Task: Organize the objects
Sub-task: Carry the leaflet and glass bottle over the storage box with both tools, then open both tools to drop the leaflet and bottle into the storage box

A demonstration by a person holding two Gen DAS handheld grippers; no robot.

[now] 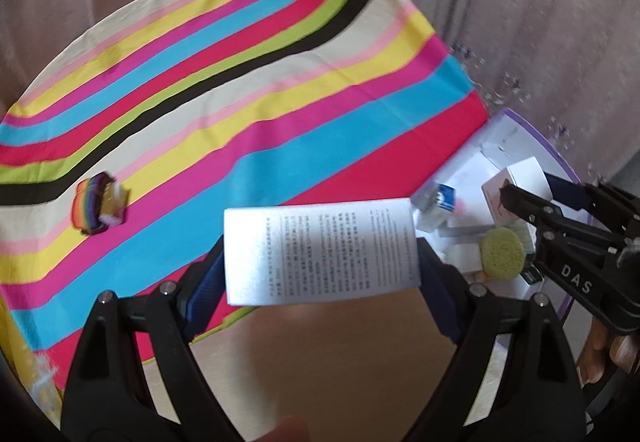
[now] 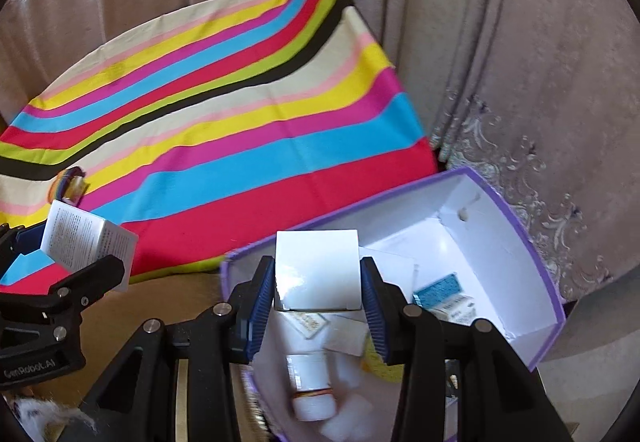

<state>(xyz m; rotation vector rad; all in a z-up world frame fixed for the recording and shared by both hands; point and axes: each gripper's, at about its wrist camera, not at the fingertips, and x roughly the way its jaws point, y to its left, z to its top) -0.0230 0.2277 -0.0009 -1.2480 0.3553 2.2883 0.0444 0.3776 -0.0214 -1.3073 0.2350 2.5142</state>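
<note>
My left gripper is shut on a white printed box, held above the near edge of the striped cloth; it also shows in the right wrist view. My right gripper is shut on a plain white box, held over the purple-rimmed open box. In the left wrist view the right gripper holds that white box over the same container. A rainbow-coloured small item lies on the cloth to the left.
The purple-rimmed box holds several small packages, a white bottle, a blue-labelled packet and a yellow round sponge. A striped cloth covers the table. Curtains hang behind.
</note>
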